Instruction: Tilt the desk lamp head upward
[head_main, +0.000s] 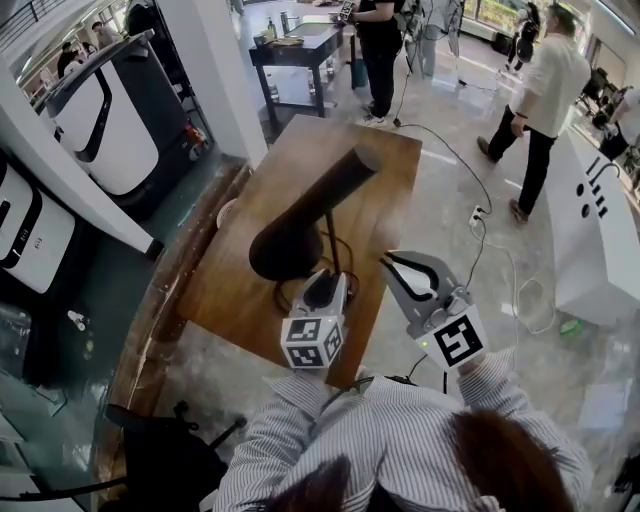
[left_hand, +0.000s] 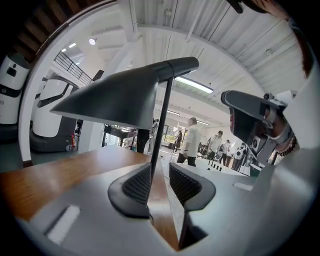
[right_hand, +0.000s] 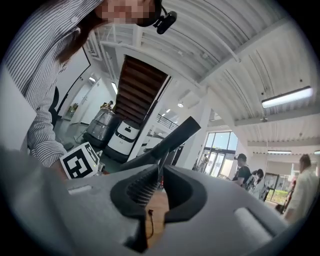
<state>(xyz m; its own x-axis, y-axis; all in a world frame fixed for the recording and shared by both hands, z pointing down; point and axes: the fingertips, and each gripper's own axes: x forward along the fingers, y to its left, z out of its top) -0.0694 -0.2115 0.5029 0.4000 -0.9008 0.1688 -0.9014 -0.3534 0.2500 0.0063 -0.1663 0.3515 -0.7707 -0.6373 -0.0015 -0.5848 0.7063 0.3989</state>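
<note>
Right up close, the left gripper (left_hand: 161, 175) has its jaws well apart, and the thin lamp stem (left_hand: 161, 130) runs straight up the line of that gap, with no pad pressing on it. I can't tell whether the stem is already between the pads or just ahead of them. Beside it, the right gripper (right_hand: 160, 171) is all but closed, just a slit, nothing in it, and it points at the lamp from the side. And there's the target: the black cone-shaped lamp head (head_main: 310, 205), standing on the wooden table (head_main: 390, 165) and slanting down over its own foot, not yet raised. The lamp cord (head_main: 343, 262) loops near the stem. Farther off, a person in white (head_main: 545, 90) walks across the floor. Now the danger as I see it: if the left jaws close off-centre, that slim stem could slip out. Then a push on the smooth cone from the narrow right gripper might slide or tip the whole lamp instead of turning the head.
</note>
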